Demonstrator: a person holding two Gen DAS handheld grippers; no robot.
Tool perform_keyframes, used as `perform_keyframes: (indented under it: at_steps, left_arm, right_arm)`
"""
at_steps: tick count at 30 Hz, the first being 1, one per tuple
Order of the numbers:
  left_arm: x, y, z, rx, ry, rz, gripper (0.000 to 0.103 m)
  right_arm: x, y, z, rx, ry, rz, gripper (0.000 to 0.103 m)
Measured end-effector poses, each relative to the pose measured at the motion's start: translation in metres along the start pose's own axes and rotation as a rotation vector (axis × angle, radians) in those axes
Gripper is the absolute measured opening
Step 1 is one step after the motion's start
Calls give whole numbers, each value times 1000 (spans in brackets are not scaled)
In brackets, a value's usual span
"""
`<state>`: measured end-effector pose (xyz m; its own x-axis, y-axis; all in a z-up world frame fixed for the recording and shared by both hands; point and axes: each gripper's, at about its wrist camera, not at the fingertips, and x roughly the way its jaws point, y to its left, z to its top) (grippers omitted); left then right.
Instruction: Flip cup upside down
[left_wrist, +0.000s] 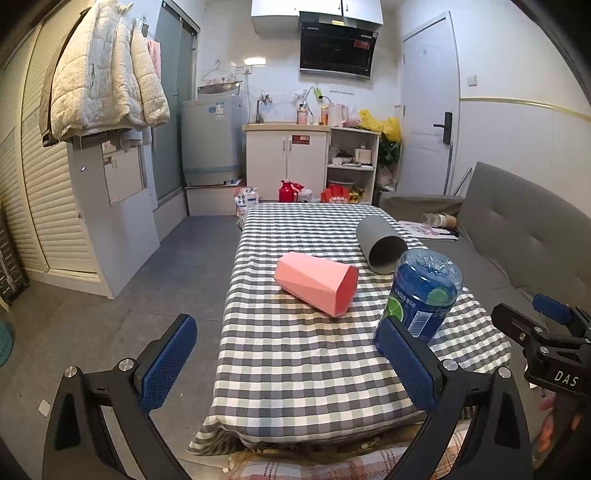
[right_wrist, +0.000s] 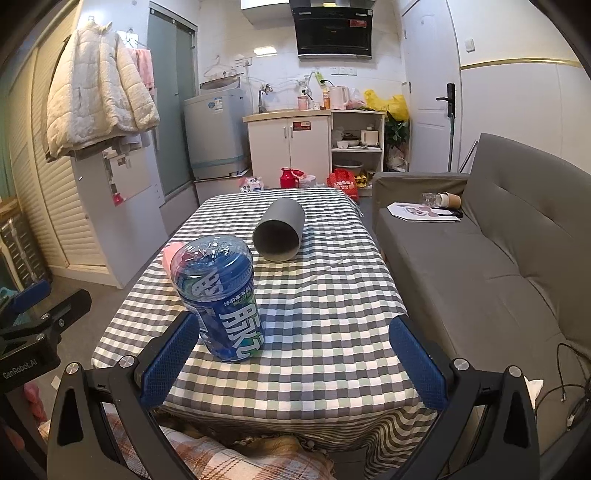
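Note:
A pink faceted cup (left_wrist: 317, 281) lies on its side on the checked table (left_wrist: 295, 362), mouth toward the near right; only a sliver of the pink cup (right_wrist: 170, 254) shows in the right wrist view, behind the bottle. A grey cup (left_wrist: 380, 244) (right_wrist: 281, 229) also lies on its side farther back, mouth facing me. My left gripper (left_wrist: 288, 365) hovers open at the table's near edge, short of the pink cup. My right gripper (right_wrist: 293, 360) is open over the near edge, empty, and its body (left_wrist: 546, 339) appears at the right of the left wrist view.
A blue drink bottle (left_wrist: 421, 295) (right_wrist: 219, 295) stands inverted on the near part of the table, close to my left gripper's right finger. A grey sofa (right_wrist: 480, 258) runs along the table's right side. Wardrobe, washing machine and kitchen cabinet stand beyond open floor.

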<state>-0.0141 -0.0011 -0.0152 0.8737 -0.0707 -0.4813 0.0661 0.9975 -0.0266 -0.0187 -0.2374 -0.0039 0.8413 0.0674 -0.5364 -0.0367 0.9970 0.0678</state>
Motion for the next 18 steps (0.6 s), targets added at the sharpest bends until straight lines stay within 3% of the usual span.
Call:
perform_keyframes:
  at_steps: [18]
  left_arm:
    - [4, 0, -2, 1, 7, 6, 103]
  right_arm:
    - [0, 1, 1, -6, 1, -2, 103]
